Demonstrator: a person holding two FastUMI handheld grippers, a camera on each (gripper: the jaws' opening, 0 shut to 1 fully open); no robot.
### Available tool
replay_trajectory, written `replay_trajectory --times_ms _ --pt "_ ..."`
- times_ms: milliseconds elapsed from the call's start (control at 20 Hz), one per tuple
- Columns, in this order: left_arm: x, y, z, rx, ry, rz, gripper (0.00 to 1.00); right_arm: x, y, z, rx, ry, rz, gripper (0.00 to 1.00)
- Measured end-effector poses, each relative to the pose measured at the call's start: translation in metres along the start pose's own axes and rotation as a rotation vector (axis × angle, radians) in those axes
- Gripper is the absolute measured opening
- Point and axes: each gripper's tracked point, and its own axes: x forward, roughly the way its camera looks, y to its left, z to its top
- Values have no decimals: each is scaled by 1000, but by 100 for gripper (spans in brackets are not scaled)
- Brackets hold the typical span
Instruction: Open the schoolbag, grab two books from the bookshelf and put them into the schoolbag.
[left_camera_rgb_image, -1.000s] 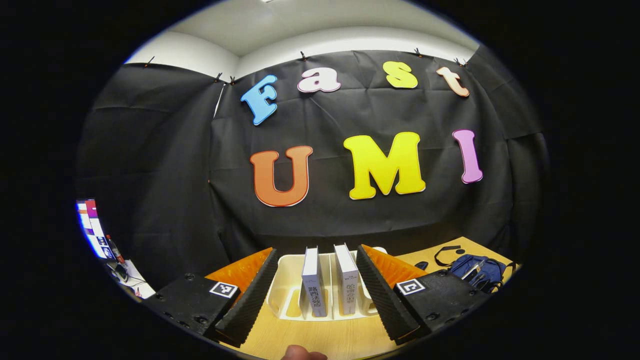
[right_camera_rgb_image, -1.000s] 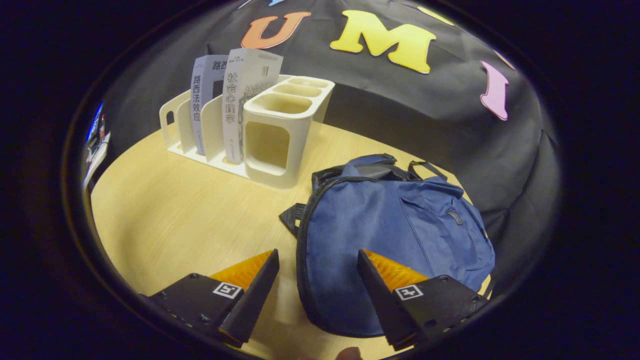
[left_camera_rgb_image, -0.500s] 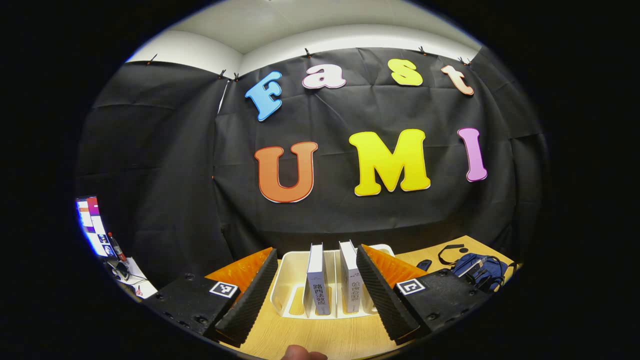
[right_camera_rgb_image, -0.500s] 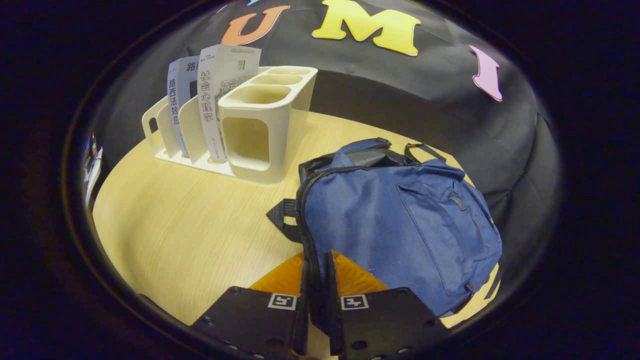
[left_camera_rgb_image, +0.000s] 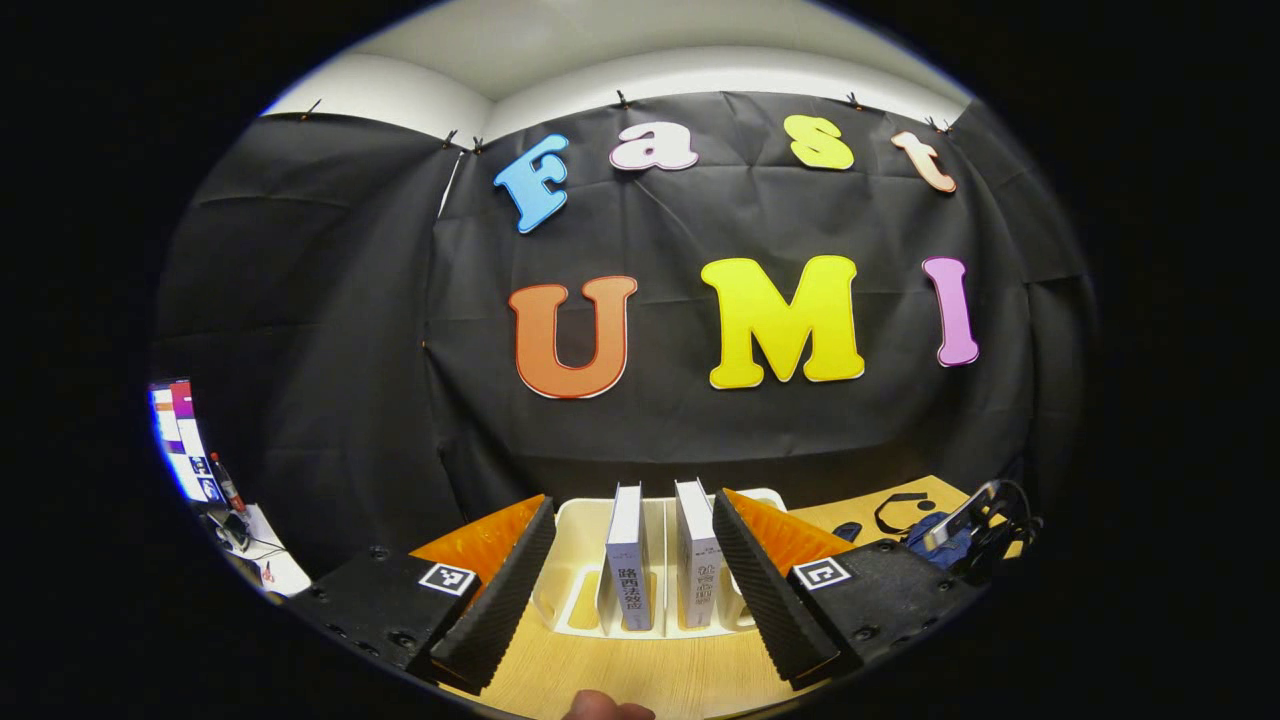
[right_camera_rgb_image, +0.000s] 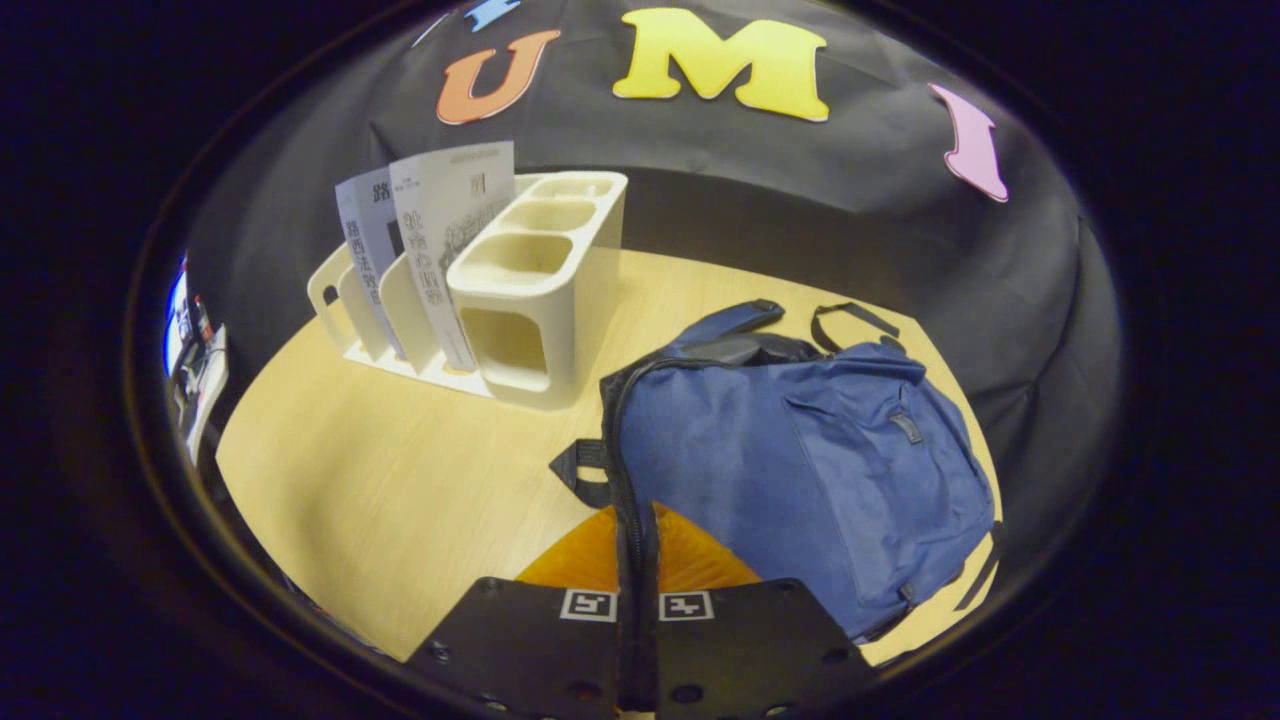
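Observation:
A blue schoolbag (right_camera_rgb_image: 800, 470) lies on the wooden table (right_camera_rgb_image: 400, 480), its black zipper edge running along its left side. My right gripper (right_camera_rgb_image: 637, 530) is shut on that zipper edge of the schoolbag at its near left corner. Behind it stands a cream bookshelf (right_camera_rgb_image: 520, 290) with two grey-white books (right_camera_rgb_image: 455, 230) upright in its slots. In the left gripper view the bookshelf (left_camera_rgb_image: 580, 560) and both books (left_camera_rgb_image: 660, 560) stand straight ahead, and my left gripper (left_camera_rgb_image: 635, 590) hangs open in front of them, touching nothing. The schoolbag (left_camera_rgb_image: 950, 545) shows at far right.
The bookshelf has several empty square cups (right_camera_rgb_image: 530, 250) at its right end. Black straps (right_camera_rgb_image: 840, 315) trail behind the bag. A cluttered side surface with a screen (left_camera_rgb_image: 185, 440) lies beyond the table's left edge. A fingertip (left_camera_rgb_image: 605, 708) shows at the bottom.
My right gripper went from open beside the bag to shut on its zipper edge, then lifted the edge slightly. My left gripper stayed open facing the books.

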Motion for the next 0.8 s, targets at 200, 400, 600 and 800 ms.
replay_trajectory --times_ms 200,400,600,800 --pt "15 0 -2 -4 12 -3 99 -41 -30 38 31 -85 -5 0" --pt "34 -9 -2 -12 36 -21 99 -79 -77 72 52 -154 -44 0" --pt "49 -28 -5 -55 87 -58 99 -108 -132 94 78 -195 -99 0" --pt "69 -33 -9 -59 157 -70 99 -125 -185 104 109 -212 -141 0"
